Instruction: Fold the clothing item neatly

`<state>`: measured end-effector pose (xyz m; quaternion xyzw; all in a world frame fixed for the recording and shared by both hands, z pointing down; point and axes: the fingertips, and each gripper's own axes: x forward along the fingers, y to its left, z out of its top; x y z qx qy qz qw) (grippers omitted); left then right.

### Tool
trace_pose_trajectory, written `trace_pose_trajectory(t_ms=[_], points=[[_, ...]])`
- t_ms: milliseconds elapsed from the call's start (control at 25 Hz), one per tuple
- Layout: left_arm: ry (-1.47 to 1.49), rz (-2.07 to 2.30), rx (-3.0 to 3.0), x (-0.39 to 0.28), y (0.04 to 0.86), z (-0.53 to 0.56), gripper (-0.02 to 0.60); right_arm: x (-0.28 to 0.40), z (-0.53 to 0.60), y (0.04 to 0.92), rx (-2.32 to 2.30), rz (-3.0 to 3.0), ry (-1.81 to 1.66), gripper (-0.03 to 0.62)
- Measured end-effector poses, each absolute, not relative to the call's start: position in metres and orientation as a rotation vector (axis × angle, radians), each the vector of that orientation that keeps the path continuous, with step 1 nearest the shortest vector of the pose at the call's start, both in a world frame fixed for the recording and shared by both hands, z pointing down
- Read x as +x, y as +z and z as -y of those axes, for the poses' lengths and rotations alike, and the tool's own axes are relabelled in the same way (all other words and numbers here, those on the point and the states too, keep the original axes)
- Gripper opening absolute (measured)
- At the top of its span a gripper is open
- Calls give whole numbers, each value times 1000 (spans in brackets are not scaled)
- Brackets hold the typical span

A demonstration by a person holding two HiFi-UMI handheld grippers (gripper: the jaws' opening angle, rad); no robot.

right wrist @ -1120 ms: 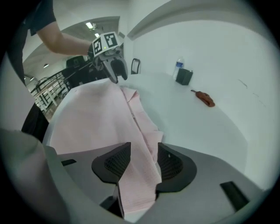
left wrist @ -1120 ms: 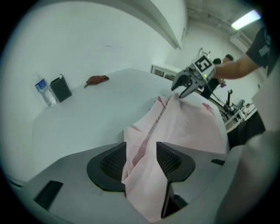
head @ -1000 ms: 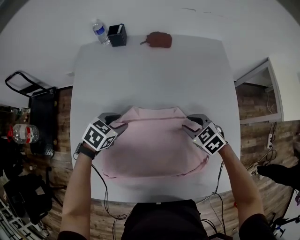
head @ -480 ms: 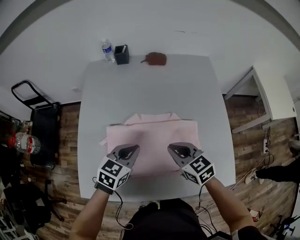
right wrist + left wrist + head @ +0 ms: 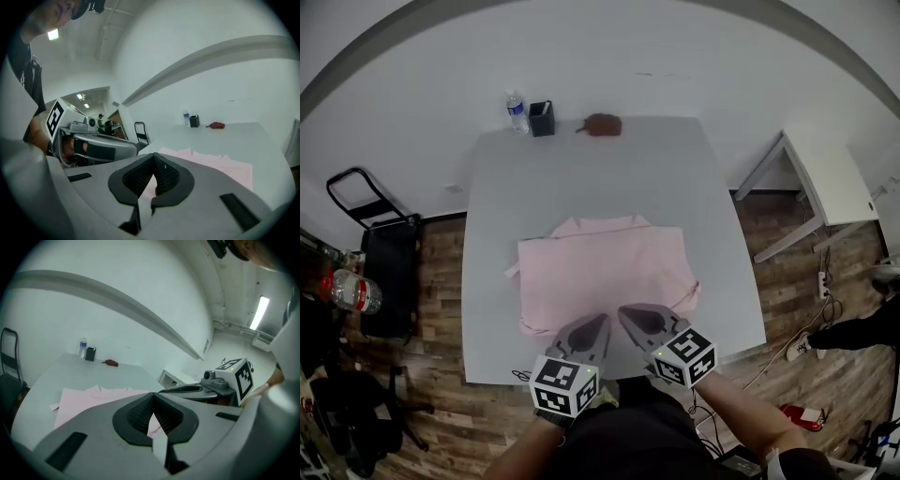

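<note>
A pink garment (image 5: 600,272) lies flat and folded into a rough rectangle on the grey table (image 5: 581,178), its collar toward the far side. My left gripper (image 5: 602,321) and right gripper (image 5: 623,310) hover side by side over the garment's near edge, raised off the cloth. Both are shut with nothing between the pads. In the left gripper view the closed jaws (image 5: 152,416) point over the garment (image 5: 89,397). The right gripper view shows the same closed jaws (image 5: 153,176), with the pink cloth (image 5: 220,161) beyond them.
At the table's far edge stand a water bottle (image 5: 517,111), a black box (image 5: 542,118) and a brown pouch (image 5: 602,124). A black cart (image 5: 384,253) stands at the left and a white table (image 5: 825,178) at the right.
Both grippers left the garment's far corners, drew back toward the near table edge and came together, with their jaws closing. The garment stayed flat on the table.
</note>
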<state>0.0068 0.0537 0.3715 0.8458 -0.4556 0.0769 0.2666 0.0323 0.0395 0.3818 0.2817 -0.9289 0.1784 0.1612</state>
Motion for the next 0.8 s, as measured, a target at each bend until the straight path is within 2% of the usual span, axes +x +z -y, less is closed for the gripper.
trace_pose_trajectory(t_ms=[320, 800], points=[[170, 1267, 2319, 1, 347, -62, 6, 20, -50, 352, 770, 2700, 483, 14], [169, 1296, 2298, -10, 354, -71, 6, 8, -60, 363, 737, 2696, 484, 12]])
